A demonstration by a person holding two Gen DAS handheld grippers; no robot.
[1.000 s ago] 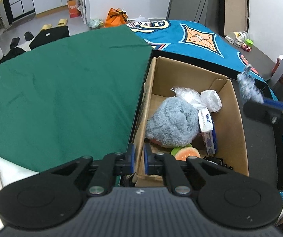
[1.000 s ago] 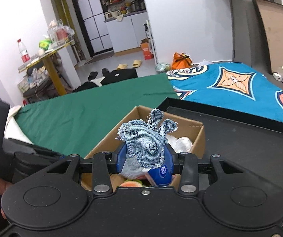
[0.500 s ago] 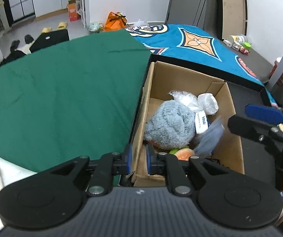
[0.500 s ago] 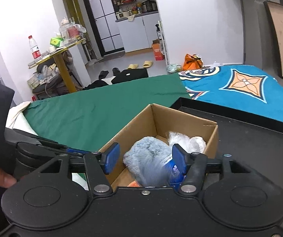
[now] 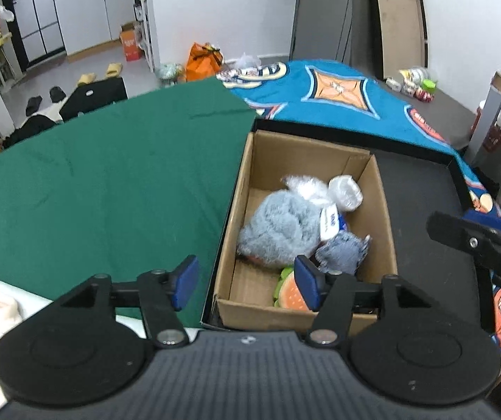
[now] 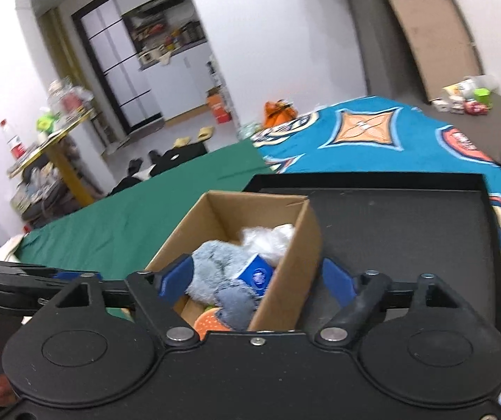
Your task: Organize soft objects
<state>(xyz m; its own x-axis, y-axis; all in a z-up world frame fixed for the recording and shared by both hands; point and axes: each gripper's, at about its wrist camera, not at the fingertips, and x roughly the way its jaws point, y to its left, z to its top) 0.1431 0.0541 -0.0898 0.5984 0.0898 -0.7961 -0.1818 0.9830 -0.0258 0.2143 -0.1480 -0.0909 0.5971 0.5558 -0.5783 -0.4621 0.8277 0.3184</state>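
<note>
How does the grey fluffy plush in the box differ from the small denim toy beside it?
The grey fluffy plush is bigger and shaggy; the denim toy is smaller, of flat woven cloth with frayed edges. The plush is pale grey, the toy bluer. Both lie inside the cardboard box, touching.

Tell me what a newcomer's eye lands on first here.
First the open brown cardboard box on the black tray, stuffed with a fluffy grey plush toy, a small denim toy and a white plastic bag. Next, the green cloth left of it.

No legible text anywhere
</note>
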